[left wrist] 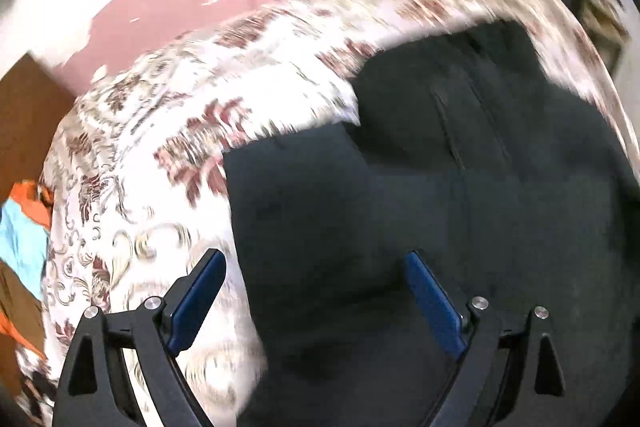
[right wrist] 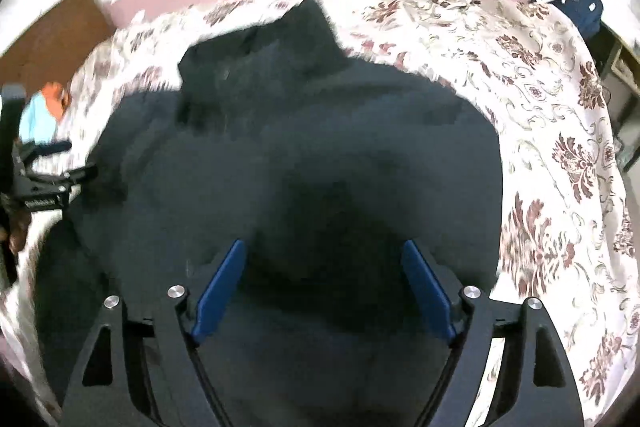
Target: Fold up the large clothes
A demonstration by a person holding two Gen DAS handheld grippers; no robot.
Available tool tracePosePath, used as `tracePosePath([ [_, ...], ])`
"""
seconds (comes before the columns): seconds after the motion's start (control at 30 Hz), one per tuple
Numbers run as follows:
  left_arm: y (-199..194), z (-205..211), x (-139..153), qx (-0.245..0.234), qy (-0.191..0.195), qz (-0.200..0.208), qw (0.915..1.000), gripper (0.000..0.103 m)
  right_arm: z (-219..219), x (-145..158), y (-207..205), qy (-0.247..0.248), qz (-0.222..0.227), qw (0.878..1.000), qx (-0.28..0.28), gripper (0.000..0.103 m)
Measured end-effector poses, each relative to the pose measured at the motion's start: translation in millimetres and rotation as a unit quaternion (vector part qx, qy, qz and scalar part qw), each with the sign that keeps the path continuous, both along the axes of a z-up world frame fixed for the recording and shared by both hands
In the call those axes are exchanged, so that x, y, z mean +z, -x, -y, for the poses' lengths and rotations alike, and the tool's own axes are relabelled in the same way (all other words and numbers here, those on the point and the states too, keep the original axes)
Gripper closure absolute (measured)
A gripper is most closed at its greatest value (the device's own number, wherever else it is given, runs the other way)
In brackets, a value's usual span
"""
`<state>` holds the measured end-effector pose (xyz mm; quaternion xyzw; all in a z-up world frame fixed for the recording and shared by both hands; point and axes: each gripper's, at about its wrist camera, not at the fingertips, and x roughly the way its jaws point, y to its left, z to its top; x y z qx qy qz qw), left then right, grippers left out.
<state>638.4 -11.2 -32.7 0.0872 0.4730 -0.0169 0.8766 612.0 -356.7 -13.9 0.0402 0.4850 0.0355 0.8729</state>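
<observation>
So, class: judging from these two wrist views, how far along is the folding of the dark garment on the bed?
Done: the dark garment lies on the floral bedspread with one part doubled over its far end. In hand: nothing; the left gripper and right gripper are both open and empty above the cloth. Left: it still covers a broad area, so further folds probably remain.

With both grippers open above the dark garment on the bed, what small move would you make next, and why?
Probably lower the left gripper to the dark garment at its edge on the floral bedspread. The right gripper is open and empty too, and the garment lies partly folded.
</observation>
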Motion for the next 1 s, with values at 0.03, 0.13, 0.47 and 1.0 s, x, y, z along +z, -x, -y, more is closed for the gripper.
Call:
tracePosePath([
  [0.03,-9,-2,2,0.004,0.01,0.009,0.9999,0.011,1,2,-14,-0.004,0.0,1.0,-0.008,0.024],
  [0.13,-36,3,4,0.007,0.018,0.048,0.9987,0.011,1,2,-54,-0.013,0.007,1.0,-0.027,0.024],
  [0.47,-104,14,-7,0.052,0.048,0.09,0.9934,0.011,-22,12,-152,-0.036,0.064,0.997,-0.024,0.024],
  [1.0,-140,37,-37,-0.009,0.146,0.04,0.9884,0.093,-57,-4,-199,-0.025,0.077,0.996,-0.027,0.078],
])
